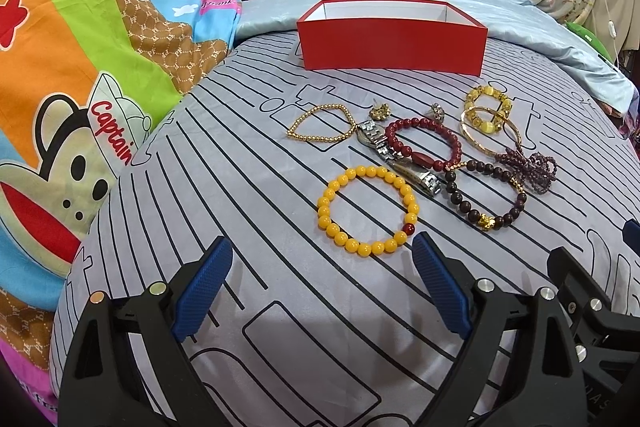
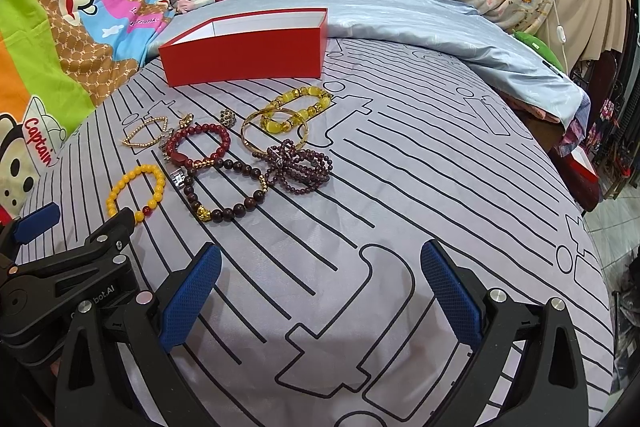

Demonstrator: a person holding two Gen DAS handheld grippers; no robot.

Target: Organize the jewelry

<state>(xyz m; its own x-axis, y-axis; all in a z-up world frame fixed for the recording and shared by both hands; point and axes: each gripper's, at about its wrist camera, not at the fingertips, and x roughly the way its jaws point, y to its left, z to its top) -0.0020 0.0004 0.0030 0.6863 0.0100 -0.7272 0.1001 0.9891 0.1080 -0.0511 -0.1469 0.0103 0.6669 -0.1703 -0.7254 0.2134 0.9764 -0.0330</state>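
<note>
Here, a grey bed sheet (image 1: 248, 163) printed with black lines carries an open rectangular red cardboard box (image 1: 394, 45) with a white interior; the box stands near the sheet's far edge, against a folded pale-blue quilt (image 1: 532, 27). The jewelry lies in a loose cluster between the box and the grippers. A round bracelet of opaque yellow beads (image 1: 366, 211) lies nearest, just beyond the left gripper (image 1: 322, 291), whose blue-padded fingers (image 1: 204, 291) stand wide apart and hold nothing. Beyond it lie a thin chain of small gold beads (image 1: 320, 125), a silver metal-link watch (image 1: 394, 157) and a dark-red bead bracelet (image 1: 424, 145) lying across the watch band. Toward the sheet's right side lie a brown wooden-bead bracelet with a gold charm (image 2: 224, 191), a bunched string of small purple beads (image 2: 298, 165), a plain gold bangle (image 2: 274, 131) and a translucent yellow stone bracelet (image 2: 298, 107) overlapping the bangle. Two small ornate earrings (image 1: 380, 111) rest nearer the box. The right gripper (image 2: 320, 291) hangs over bare sheet near its front edge, fingers spread and unloaded. A cartoon-monkey blanket (image 1: 80, 107) borders the sheet's left edge.
</note>
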